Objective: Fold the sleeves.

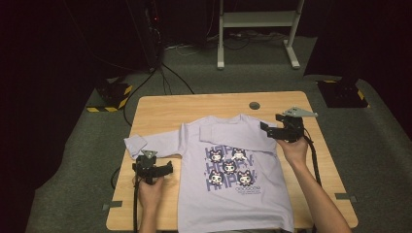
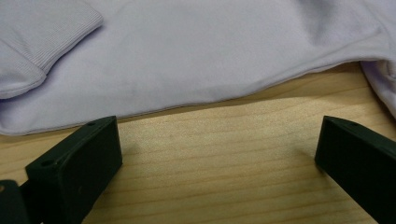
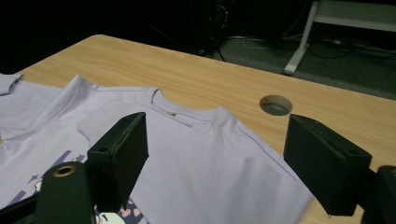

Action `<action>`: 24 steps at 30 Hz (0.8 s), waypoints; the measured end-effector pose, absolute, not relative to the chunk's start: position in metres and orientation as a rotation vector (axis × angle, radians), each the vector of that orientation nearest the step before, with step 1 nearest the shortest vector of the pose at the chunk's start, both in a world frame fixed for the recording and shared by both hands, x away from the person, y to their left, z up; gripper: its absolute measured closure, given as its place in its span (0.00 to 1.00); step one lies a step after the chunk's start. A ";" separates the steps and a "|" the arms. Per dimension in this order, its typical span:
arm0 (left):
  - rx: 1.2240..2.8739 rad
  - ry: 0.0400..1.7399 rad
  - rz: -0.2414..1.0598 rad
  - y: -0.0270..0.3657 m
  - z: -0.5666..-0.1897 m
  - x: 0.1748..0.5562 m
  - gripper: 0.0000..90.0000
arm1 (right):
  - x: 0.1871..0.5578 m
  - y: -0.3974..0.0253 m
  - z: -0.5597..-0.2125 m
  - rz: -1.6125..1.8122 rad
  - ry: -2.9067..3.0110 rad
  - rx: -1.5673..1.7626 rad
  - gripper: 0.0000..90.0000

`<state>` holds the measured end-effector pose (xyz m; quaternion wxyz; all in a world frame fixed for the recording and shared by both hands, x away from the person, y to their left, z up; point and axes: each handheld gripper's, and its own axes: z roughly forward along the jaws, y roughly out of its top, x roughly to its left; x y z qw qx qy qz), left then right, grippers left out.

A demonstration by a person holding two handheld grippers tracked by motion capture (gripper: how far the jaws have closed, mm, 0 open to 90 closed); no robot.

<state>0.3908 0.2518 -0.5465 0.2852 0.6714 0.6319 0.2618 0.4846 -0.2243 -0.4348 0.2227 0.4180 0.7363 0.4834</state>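
The purple shirt is lying flat on the worktop. The left gripper is sitting open beside its sleeve, and the right gripper is hanging open over its shoulder.

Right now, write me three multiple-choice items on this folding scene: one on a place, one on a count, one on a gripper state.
1. Where does the folded-over sleeve of the lilac long-sleeved shirt lie?
A. across the chest
B. off the table edge
C. under the hem

2. How many rows of cartoon faces are printed on the shirt front?
A. one
B. three
C. five

3. How stands the black two-jaw left gripper?
A. shut on the cuff
B. shut on the collar
C. open over bare wood

Answers:
1. A, since the high view shows one sleeve laid over the chest below the collar, while the other sleeve stretches out sideways.
2. B, since three rows of faces show in the high view.
3. C, since its jaws stand wide apart above the light wooden table, just short of the outstretched sleeve's edge. The right gripper is open too.
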 end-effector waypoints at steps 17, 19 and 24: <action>1.795 1.691 0.701 0.252 -0.546 0.391 0.01 | 0.467 -0.266 -0.441 1.318 1.940 1.222 0.25; 1.794 1.691 0.701 0.252 -0.546 0.391 0.01 | 0.463 -0.274 -0.442 1.328 1.918 1.236 0.25; 1.795 1.691 0.701 0.252 -0.546 0.391 0.01 | 0.459 -0.282 -0.446 1.308 1.908 1.249 0.25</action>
